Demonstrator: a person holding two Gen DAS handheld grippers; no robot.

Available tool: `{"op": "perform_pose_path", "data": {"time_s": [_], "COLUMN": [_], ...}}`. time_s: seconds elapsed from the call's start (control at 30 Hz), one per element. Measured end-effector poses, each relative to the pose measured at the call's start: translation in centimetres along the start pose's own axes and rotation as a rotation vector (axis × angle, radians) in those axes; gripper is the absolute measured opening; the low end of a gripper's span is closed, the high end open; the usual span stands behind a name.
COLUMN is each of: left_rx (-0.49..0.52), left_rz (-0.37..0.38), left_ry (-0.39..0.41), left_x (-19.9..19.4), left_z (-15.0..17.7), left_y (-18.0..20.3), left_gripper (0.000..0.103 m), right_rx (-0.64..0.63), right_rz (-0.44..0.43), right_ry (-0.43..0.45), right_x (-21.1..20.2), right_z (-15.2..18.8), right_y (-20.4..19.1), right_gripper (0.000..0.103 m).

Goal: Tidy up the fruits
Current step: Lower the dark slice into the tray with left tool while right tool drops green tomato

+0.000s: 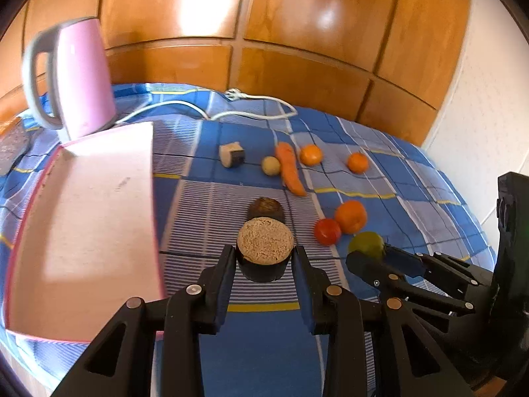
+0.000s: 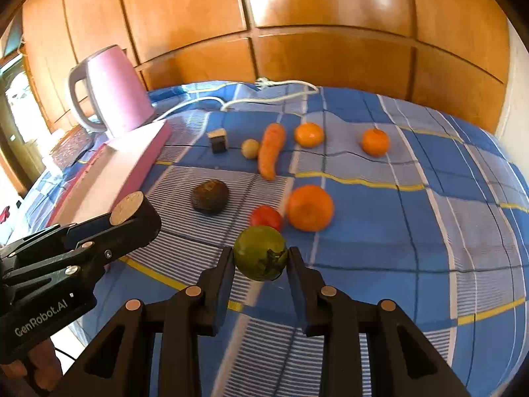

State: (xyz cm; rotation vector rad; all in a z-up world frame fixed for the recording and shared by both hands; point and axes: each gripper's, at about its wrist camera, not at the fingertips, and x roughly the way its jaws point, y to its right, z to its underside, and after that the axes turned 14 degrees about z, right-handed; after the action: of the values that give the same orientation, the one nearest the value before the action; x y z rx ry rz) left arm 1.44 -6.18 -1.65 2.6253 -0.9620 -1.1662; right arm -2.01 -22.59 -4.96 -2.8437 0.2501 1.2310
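Left gripper (image 1: 264, 258) clamped on a dark cylindrical piece with a tan cut face (image 1: 265, 244), fingers pressing both sides, piece held above the blue checked cloth (image 1: 413, 172). Right gripper (image 2: 261, 259) clamped on a green round fruit (image 2: 260, 253), fingers against its left and right flanks. Landmark: the large orange (image 2: 310, 207). Red tomato (image 2: 266, 217) touching or just beside its left; green fruit near and in front of it. Dark brown round item (image 2: 209, 197) well to its left. Behind it: carrot (image 2: 271, 150), with a small yellowish ball (image 2: 250, 148) just left of the carrot and a small tan-and-dark block (image 2: 218, 140) further left; two small oranges (image 2: 309, 134) (image 2: 375, 141) beyond. Pink tray (image 1: 82, 205) far left of the large orange; pink kettle (image 1: 77, 76) behind the tray; white cord (image 1: 251, 112) along the cloth's far edge.
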Motion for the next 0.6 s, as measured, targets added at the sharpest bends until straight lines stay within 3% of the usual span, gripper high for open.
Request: {"op": "perform_pose_path", "data": {"time_s": [0.6], "left_rx": [-0.132], "left_rz": [-0.119], "left_ry": [0.082], "left_x": [-4.9], "left_z": [-0.3], "left_y": [-6.5], "left_gripper": [0.035], "right_rx": [-0.134], "right_rz": [-0.159], "right_ry": [0.018], "right_x": [-1.0], "right_z": [-2.5], "right_y": [-7.1], "right_gripper": [0.032]}}
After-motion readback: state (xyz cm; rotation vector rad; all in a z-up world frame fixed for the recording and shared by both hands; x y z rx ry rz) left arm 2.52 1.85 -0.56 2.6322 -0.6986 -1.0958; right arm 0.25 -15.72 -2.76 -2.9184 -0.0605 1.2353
